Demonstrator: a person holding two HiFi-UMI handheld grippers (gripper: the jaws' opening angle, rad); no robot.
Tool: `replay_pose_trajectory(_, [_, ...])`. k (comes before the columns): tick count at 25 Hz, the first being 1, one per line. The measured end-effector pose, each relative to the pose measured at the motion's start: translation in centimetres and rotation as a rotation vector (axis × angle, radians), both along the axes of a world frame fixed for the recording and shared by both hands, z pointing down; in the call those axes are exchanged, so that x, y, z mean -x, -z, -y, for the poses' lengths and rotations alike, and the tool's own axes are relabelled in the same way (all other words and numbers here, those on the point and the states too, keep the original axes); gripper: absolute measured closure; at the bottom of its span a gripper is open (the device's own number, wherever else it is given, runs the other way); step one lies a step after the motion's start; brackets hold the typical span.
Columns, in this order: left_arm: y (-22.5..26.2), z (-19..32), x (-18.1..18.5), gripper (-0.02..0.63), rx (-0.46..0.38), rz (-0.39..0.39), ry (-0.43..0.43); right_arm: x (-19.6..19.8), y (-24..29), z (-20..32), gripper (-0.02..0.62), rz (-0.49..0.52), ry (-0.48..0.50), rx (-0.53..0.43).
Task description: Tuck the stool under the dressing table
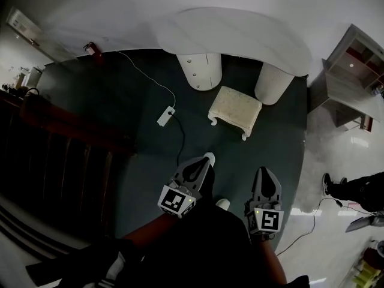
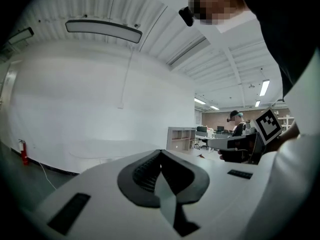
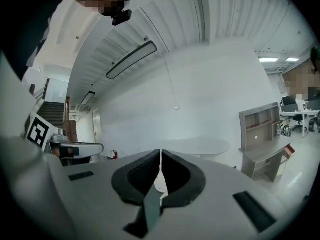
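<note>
Currently the approach step: nothing is touching the stool, and it is not yet tucked.

Dark carpet (image 1: 120, 95) runs under the white dressing table (image 1: 234, 32). The cream stool (image 1: 235, 110) stands just in front of the gap between the table's two round legs, out from under the top and slightly skewed. The left gripper (image 1: 198, 168) and right gripper (image 1: 264, 176) are low by the person's body, well apart from the stool, jaws pressed together on nothing. The next move probably calls for stepping in and pushing the near edge straight in (squaring it first). The legs look like the main snag. The power strip (image 1: 165, 116) and its cable lie off to the left, apparently clear of the path.
</note>
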State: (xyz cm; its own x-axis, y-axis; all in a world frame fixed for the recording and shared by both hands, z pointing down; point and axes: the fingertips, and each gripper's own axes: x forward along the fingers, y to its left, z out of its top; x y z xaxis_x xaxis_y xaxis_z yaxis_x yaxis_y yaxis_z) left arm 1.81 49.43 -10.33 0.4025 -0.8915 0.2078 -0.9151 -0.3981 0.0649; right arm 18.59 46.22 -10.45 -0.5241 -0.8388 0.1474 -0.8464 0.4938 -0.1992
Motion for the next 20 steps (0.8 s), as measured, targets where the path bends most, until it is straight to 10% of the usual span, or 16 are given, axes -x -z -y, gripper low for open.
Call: replay_pose_trajectory(20, [-10.0,23.1,15.3,0.591,0.122,-0.103,-0.046,7.5,-10.2,20.8,0.557,-0.181,-0.223,0.158])
